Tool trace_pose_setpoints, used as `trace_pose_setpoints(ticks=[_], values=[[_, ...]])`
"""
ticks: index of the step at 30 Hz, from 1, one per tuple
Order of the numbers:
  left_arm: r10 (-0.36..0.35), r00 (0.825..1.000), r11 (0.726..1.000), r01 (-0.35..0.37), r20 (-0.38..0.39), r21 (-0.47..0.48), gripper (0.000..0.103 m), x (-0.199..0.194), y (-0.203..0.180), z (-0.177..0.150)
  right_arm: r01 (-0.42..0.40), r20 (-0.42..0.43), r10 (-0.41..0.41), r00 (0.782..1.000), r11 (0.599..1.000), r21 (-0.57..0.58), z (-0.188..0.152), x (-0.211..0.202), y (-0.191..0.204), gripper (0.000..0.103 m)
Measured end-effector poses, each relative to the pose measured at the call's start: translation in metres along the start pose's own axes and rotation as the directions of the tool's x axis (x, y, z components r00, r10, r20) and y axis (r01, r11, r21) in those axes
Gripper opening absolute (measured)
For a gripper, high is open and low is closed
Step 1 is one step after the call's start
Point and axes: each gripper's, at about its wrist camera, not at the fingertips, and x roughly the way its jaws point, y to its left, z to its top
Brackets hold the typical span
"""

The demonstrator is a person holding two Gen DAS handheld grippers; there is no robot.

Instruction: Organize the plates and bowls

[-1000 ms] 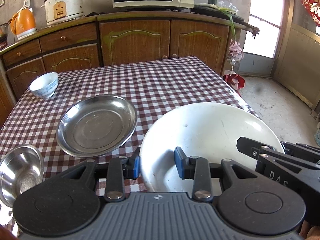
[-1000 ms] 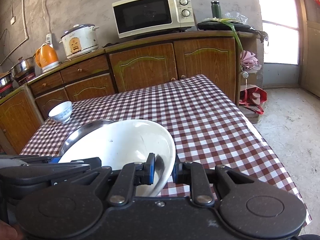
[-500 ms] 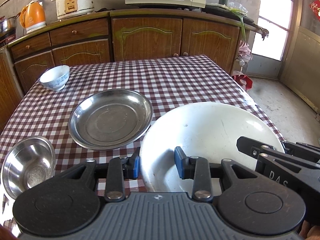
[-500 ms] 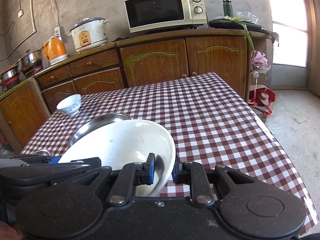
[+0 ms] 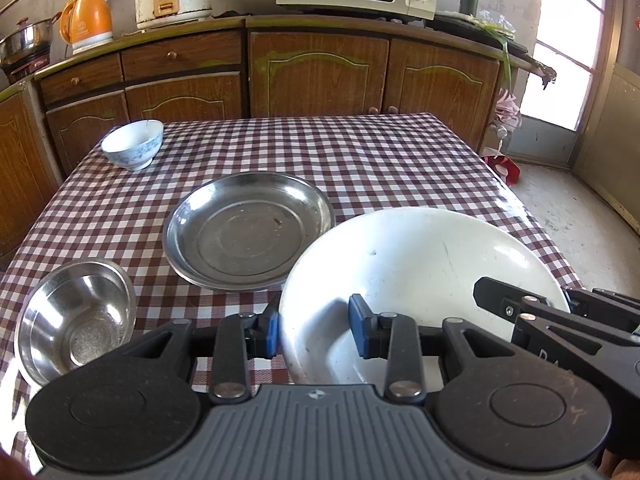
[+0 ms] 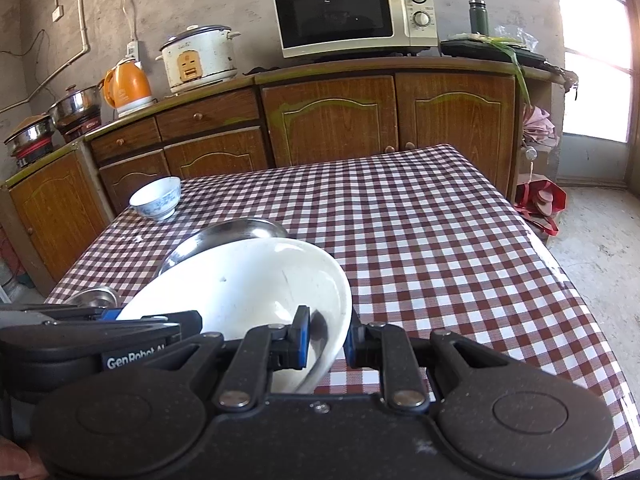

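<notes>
Gripping one white plate (image 5: 420,264) by opposite rims, both the left tool (image 5: 314,330) and right tool (image 6: 326,338) pinch thin edges. Uneven pulling could twist it loose, dropping it onto the steel plate (image 5: 248,232) on the counter (image 5: 400,160).

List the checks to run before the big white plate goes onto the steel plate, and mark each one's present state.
1. Right hand-held gripper clamped on the rim of the large white round plate: ok.
2. Left hand-held gripper straddling the same plate's near rim: ok; firm pad contact: cannot tell.
3. White plate clear of the checked tablecloth: cannot tell.
4. Wide shallow stainless steel plate empty to receive it: ok.
5. Small stainless steel bowl out of the path: ok.
6. Blue-patterned white ceramic bowl away at the far corner: ok.
</notes>
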Motion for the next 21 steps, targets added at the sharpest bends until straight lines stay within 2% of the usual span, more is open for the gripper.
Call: trace_pose_setpoints(ticks=[21], values=[[0.067,0.998,0.996,-0.067,0.003,-0.064,0.035,-0.009,0.03,-0.003,-0.064,-0.019,0.063,0.998,0.996,-0.066,0.004,0.01,0.037,0.023]])
